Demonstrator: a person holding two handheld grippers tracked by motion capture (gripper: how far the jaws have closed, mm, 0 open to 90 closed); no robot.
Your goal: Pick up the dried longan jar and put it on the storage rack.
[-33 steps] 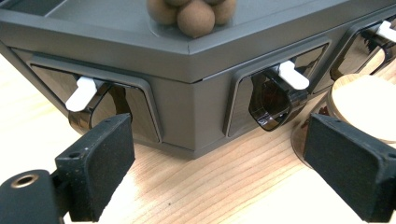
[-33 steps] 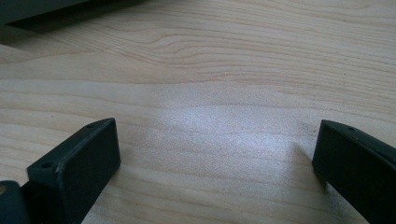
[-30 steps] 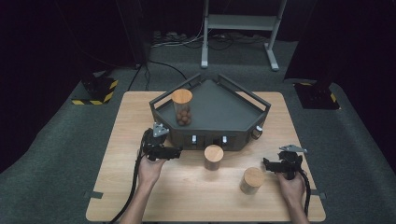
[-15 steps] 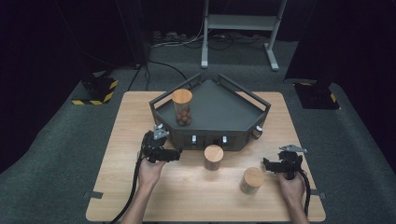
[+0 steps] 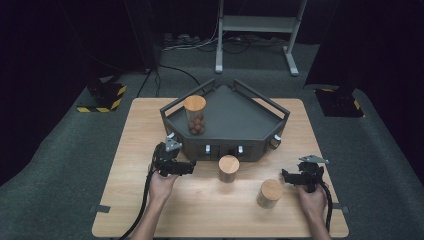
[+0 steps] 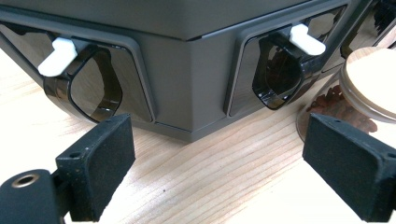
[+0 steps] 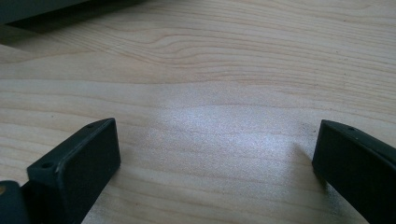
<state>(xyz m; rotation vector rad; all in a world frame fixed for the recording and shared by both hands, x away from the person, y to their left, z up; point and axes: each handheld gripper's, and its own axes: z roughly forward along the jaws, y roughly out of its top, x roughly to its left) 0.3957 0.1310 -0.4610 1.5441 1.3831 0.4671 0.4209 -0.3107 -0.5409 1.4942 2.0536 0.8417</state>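
A grey five-sided dispenser tray (image 5: 235,122) stands at the back of the wooden table (image 5: 130,150). On it stands a wooden-lidded jar (image 5: 194,116) holding brown balls. Two more lidded jars rest on the table, one (image 5: 228,168) just before the tray's front and one (image 5: 270,193) nearer the right hand. My left gripper (image 5: 190,167) lies low by the tray's front left, open. Between its jaws (image 6: 219,172) lies bare wood, with two dark spouts beyond, each under a white lever (image 6: 58,55) (image 6: 307,39), and a jar (image 6: 369,88) at the right. My right gripper (image 5: 286,176) (image 7: 215,172) is open over bare wood.
A raised rail (image 5: 175,106) runs around the tray. Beyond the table lie dark carpet, cables and a metal stand (image 5: 255,22). A yellow-and-black striped block (image 5: 102,97) sits on the floor at the far left.
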